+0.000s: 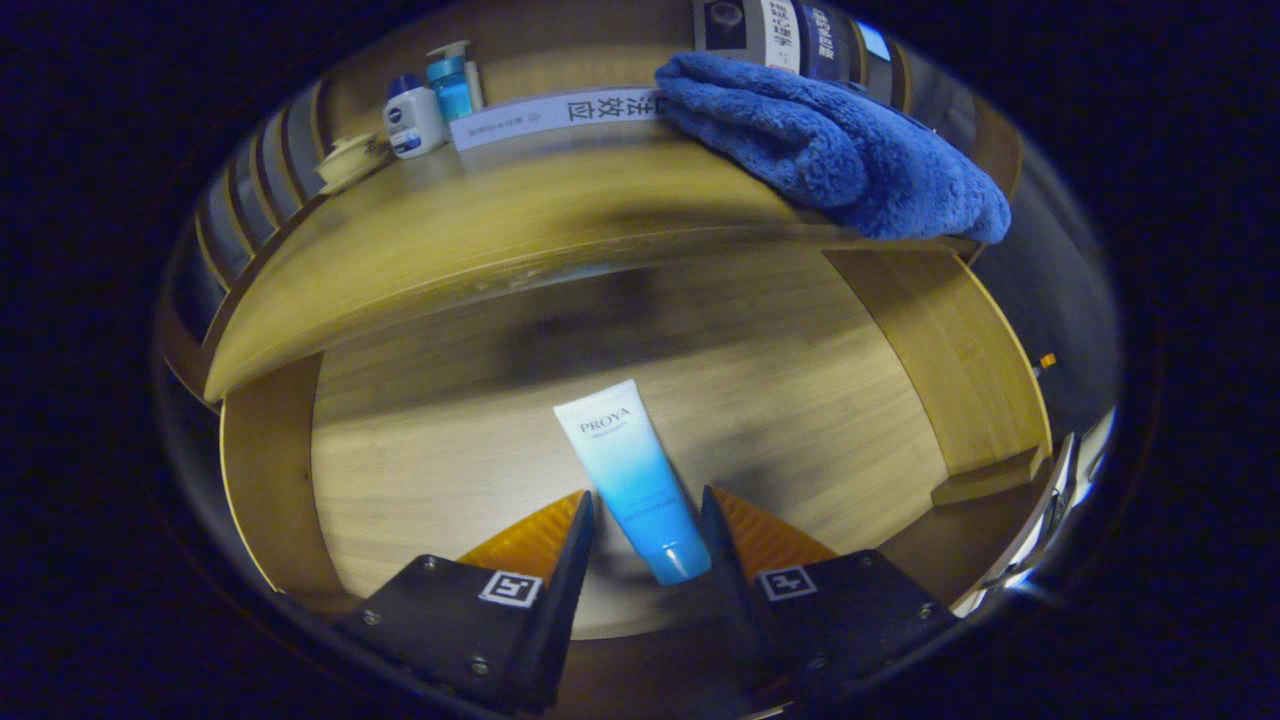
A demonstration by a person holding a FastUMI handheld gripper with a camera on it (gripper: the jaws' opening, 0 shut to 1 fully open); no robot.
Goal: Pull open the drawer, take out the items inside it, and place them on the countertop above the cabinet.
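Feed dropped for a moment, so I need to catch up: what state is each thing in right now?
Drawer: pulled open.
Tube: lying flat in the drawer, cap end between the fingers.
Gripper: open around the tube, not clearly pressing it.
Towel: crumpled on the countertop, hanging over its front edge.
Bottles: upright at the back of the countertop.

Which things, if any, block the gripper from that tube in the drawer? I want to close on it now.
Nothing visible does. The tube lies on the open drawer's floor, its cap end already between the open gripper's fingers, not yet pressed. The blue towel and bottles sit up on the countertop.
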